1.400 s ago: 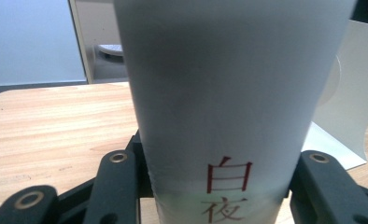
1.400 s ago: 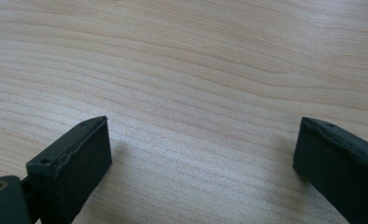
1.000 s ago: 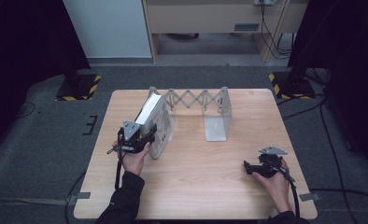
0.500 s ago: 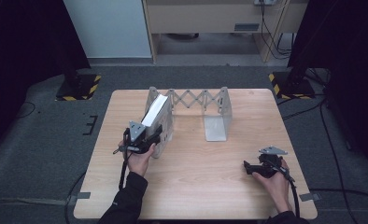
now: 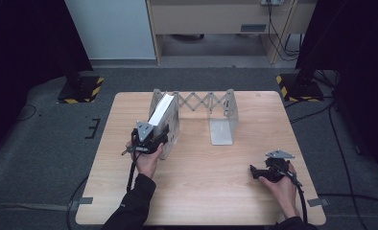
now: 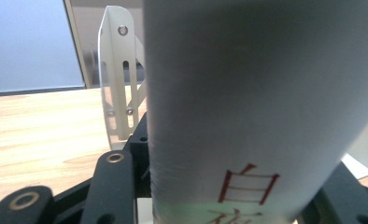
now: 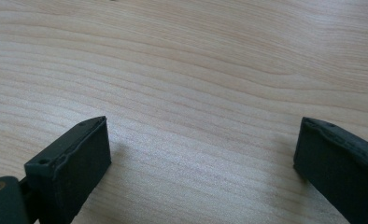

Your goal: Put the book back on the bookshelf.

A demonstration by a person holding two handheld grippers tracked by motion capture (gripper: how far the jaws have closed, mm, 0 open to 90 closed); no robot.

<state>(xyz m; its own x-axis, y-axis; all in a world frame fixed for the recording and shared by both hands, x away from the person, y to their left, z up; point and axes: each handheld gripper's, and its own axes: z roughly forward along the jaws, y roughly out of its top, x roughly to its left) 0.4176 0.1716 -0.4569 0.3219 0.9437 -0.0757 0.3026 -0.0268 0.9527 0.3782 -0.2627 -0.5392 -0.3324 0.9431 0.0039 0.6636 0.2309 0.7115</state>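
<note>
A white book (image 5: 162, 111) with red characters on its cover (image 6: 261, 107) stands tilted against the left end plate (image 6: 119, 74) of an expandable metal book rack (image 5: 204, 101). My left gripper (image 5: 153, 139) is shut on the book's near lower edge, and its black jaws (image 6: 229, 196) flank the book on both sides. My right gripper (image 5: 261, 171) rests at the table's front right, held by a hand. Its jaws (image 7: 201, 154) stand open over bare wood, with nothing between them.
The rack's right end plate (image 5: 223, 125) stands at the table's middle, with its flat foot towards me. The wooden table (image 5: 201, 191) has bare surface in front of the rack. Dark floor and yellow-black striped stand bases (image 5: 81, 91) surround it.
My left gripper and the book have shifted slightly to the right, closer along the rack's left end. The right gripper has not moved.
</note>
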